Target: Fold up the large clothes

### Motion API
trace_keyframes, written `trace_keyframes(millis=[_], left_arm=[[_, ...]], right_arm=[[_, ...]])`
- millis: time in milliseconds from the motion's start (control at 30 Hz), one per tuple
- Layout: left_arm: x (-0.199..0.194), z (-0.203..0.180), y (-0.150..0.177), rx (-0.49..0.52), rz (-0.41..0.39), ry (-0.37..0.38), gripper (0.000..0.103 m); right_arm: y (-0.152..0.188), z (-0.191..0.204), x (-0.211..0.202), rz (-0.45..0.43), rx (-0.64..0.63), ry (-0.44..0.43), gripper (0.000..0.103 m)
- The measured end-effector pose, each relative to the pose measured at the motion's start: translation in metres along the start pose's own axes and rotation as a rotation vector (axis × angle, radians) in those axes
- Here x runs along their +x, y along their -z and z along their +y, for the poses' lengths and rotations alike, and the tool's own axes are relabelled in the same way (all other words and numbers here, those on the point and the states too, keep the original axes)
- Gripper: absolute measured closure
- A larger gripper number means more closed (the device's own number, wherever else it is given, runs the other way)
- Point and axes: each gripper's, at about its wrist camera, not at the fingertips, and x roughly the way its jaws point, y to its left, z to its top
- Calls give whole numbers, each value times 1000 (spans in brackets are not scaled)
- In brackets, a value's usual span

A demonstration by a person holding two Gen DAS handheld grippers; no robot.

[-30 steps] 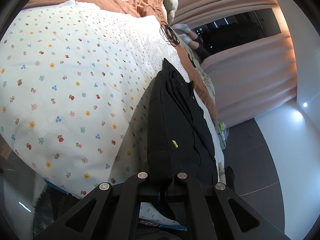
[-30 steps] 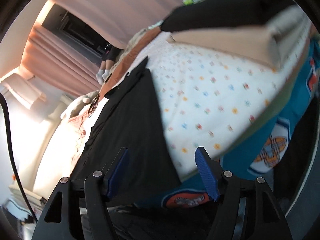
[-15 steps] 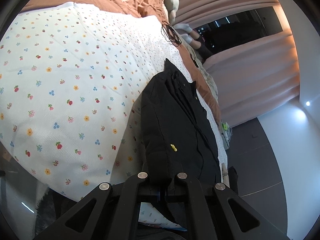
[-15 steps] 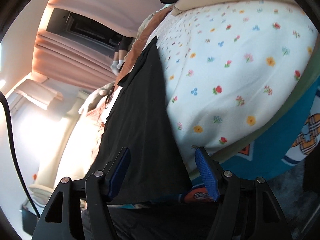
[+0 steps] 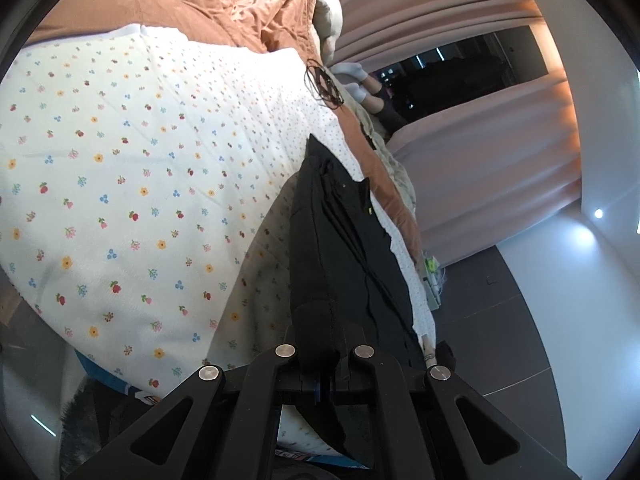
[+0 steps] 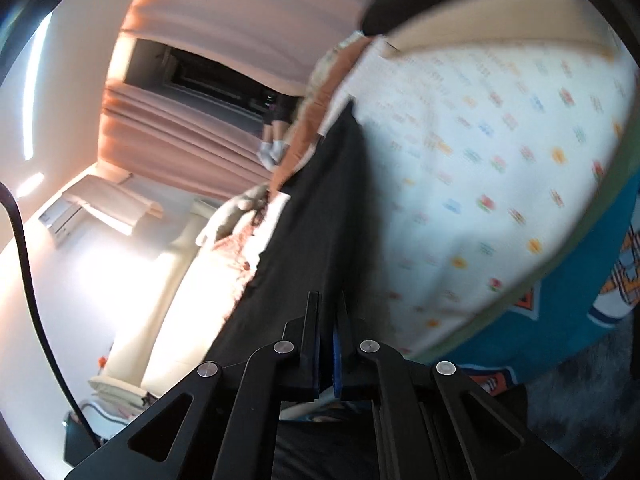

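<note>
Left gripper (image 5: 325, 376) pinches the black garment (image 5: 340, 248) on the floral sheet (image 5: 120, 184); right gripper (image 6: 327, 344) clamps the garment's edge above the sheet.

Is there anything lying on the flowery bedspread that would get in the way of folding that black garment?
Nothing visible does. Both tools, left and right, grip the garment, and the bedspread beside it looks bare.
</note>
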Motion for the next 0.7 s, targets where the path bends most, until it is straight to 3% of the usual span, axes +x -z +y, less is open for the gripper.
trace_keyframes(millis=[333,700], left_arm=[[-83,-20,8,7,-81,85,102],[-184,-55,18,19,-159,157,102]], right_arm=[[3,96,-57,-46,-134,-104,98],[13,167,-112,-61,-170,-208,98]])
